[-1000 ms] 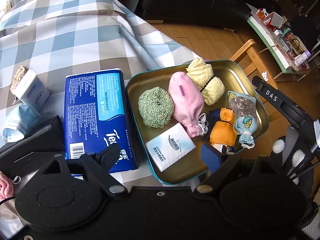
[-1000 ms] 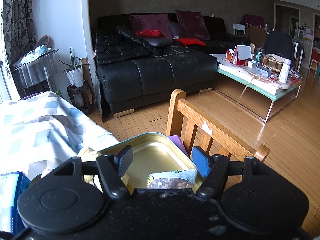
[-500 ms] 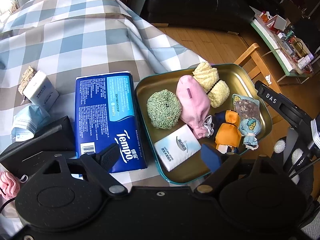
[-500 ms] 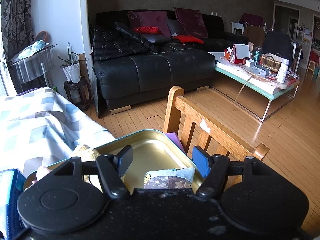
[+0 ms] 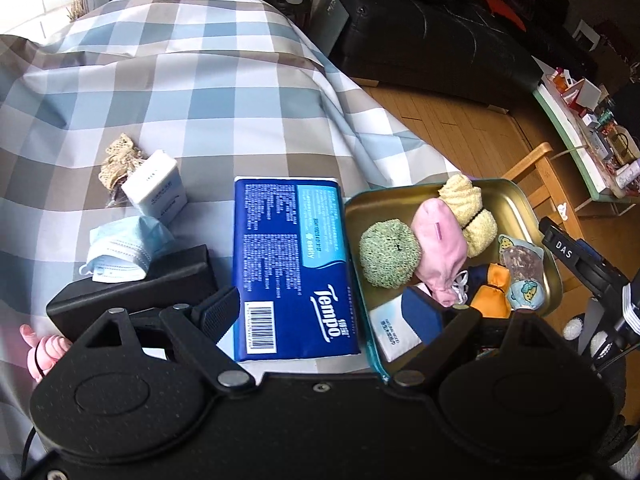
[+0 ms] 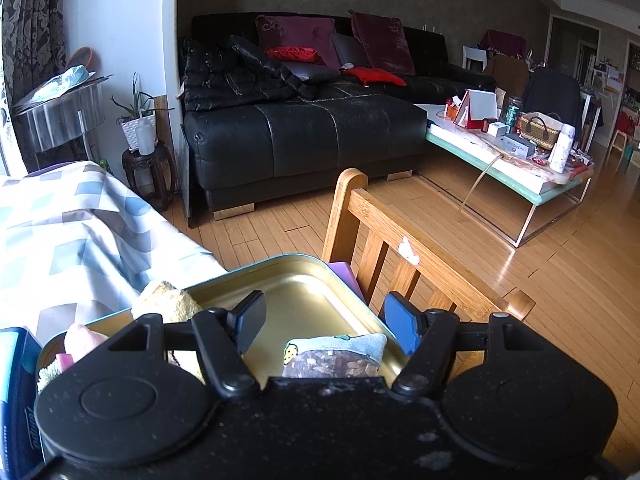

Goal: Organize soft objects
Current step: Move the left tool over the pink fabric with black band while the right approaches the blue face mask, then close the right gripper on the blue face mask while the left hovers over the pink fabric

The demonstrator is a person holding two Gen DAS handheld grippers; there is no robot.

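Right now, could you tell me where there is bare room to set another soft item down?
The tray's far right corner beyond the yellow towel is bare, as is the checked cloth beyond the Tempo pack. The tray's near half is crowded.

A gold tin tray (image 5: 516, 200) at the bed's right edge holds a green puff (image 5: 388, 254), pink pouch (image 5: 440, 240) and yellow towel (image 5: 470, 208)

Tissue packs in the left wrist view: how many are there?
3: the big blue Tempo pack beside the tin tray, a small white pack on the checked cloth, another white pack inside the tray, partly hidden.
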